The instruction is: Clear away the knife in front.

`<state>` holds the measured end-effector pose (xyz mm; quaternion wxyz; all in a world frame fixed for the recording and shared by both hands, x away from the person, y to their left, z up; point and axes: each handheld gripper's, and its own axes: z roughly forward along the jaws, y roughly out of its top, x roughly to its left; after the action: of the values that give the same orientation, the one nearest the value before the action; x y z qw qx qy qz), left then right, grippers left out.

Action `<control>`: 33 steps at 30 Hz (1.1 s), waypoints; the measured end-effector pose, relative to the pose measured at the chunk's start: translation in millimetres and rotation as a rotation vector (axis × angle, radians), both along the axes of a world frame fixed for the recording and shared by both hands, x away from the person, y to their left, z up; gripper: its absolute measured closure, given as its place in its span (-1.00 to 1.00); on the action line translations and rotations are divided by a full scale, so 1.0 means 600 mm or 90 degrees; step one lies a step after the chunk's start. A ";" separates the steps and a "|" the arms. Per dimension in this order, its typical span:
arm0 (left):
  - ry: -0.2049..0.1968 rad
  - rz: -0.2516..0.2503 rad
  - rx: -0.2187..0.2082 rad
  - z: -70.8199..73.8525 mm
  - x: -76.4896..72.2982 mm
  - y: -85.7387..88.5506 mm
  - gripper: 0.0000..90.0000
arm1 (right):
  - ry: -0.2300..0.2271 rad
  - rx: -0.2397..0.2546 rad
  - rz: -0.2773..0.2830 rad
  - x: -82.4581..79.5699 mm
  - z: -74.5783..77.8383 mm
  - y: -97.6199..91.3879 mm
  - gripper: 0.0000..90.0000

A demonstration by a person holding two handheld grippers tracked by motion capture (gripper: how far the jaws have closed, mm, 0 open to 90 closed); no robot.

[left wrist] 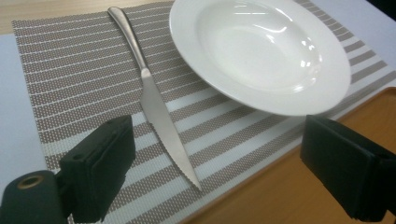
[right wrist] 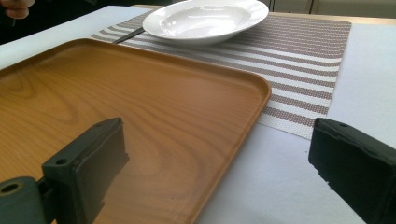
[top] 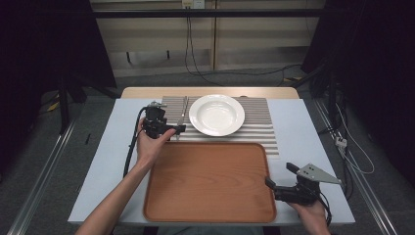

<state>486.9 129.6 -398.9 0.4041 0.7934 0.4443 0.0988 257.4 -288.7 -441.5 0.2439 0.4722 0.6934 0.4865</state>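
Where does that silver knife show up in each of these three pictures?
High view: the knife lies on the striped placemat, just left of the white plate.
Left gripper view: the knife runs down the middle, tip nearest the camera.
Right gripper view: a dark sliver left of the plate.
Shared landmark: the white plate.
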 end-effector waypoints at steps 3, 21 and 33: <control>-0.002 0.004 0.010 -0.004 0.013 -0.010 -0.76 | 0.001 0.000 0.000 0.001 0.000 0.001 -0.91; -0.014 0.021 0.045 -0.009 0.091 -0.042 -0.68 | 0.004 -0.001 0.002 0.000 -0.001 -0.001 -0.90; 0.001 0.041 0.062 -0.029 0.141 -0.047 -0.31 | 0.005 0.003 0.009 0.003 -0.002 0.001 -0.90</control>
<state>571.4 101.2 -416.1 0.3613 0.7974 0.4647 0.1326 259.0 -288.2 -442.9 0.2362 0.4698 0.6967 0.4881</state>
